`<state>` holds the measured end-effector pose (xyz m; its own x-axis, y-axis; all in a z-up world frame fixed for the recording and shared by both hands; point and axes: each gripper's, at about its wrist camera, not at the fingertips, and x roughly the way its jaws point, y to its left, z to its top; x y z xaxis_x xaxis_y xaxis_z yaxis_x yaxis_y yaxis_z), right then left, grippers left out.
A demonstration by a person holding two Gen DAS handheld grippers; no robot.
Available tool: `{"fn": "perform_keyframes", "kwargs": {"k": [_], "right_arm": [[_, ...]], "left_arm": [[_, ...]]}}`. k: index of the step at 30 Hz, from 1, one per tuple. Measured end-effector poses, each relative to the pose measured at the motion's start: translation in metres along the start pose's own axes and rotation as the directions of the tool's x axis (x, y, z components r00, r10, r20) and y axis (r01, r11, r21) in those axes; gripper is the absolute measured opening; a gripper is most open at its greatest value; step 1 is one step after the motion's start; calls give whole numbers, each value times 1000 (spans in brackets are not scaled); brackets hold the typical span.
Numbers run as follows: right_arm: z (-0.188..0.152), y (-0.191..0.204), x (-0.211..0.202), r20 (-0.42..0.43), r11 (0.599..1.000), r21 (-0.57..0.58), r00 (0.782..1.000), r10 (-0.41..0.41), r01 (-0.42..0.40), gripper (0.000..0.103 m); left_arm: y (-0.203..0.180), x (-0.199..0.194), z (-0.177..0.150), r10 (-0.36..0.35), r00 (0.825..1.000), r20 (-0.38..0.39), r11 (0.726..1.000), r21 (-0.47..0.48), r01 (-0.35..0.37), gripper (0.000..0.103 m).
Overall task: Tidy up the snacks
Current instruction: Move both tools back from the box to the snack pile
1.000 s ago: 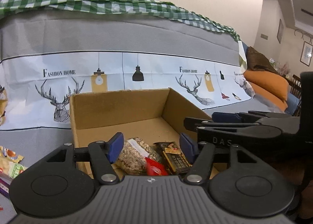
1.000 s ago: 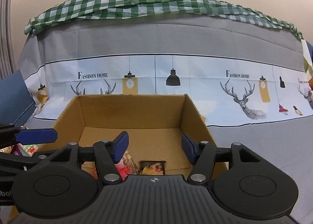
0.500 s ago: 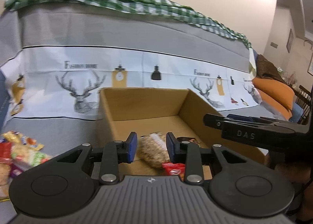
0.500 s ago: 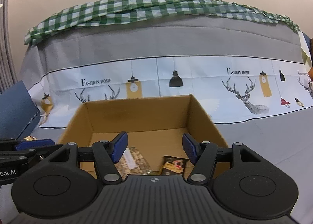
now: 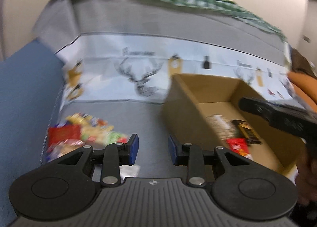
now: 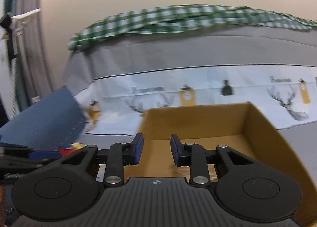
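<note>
Beside the cardboard box (image 5: 184,106), both tongs empty
Left tongs (image 5: 153,148), narrowly parted, face the loose snack pile (image 5: 79,134) awaiting sorting; right tongs (image 6: 156,148) are closing on nothing over the box, where three snacks (image 5: 235,134) already lie.

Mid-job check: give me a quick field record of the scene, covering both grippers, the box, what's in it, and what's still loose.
left gripper: jaws apart, nothing between them, over the grey cover
right gripper: closing, nothing between the jaws, above the box
cardboard box: open-topped, on the grey cover
in box: nut bag, dark bar, red packet
loose: snack pile, left of the box
view: motion-blurred
</note>
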<state>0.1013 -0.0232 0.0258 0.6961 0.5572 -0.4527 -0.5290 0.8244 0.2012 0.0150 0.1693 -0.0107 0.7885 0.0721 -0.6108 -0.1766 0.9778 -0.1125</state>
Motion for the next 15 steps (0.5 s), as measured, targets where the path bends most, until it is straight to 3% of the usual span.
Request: {"fn": "perform_keyframes", "kwargs": {"k": [4, 8, 12, 15], "right_arm": [[-5, 30, 10, -22, 998, -18, 998, 61, -62, 32], [-9, 58, 23, -42, 992, -31, 992, 120, -122, 32], [-18, 86, 38, -76, 983, -51, 982, 174, -178, 32], [-25, 105, 49, -109, 974, -75, 973, 204, -213, 32]], "left_arm": [[29, -1, 2, 62, 998, 1, 993, -103, -62, 36], [42, 1, 6, 135, 991, -16, 981, -141, -136, 36], [54, 4, 7, 230, 973, -33, 960, -154, -233, 36], [71, 1, 7, 272, 961, -49, 935, -222, -276, 36]]}}
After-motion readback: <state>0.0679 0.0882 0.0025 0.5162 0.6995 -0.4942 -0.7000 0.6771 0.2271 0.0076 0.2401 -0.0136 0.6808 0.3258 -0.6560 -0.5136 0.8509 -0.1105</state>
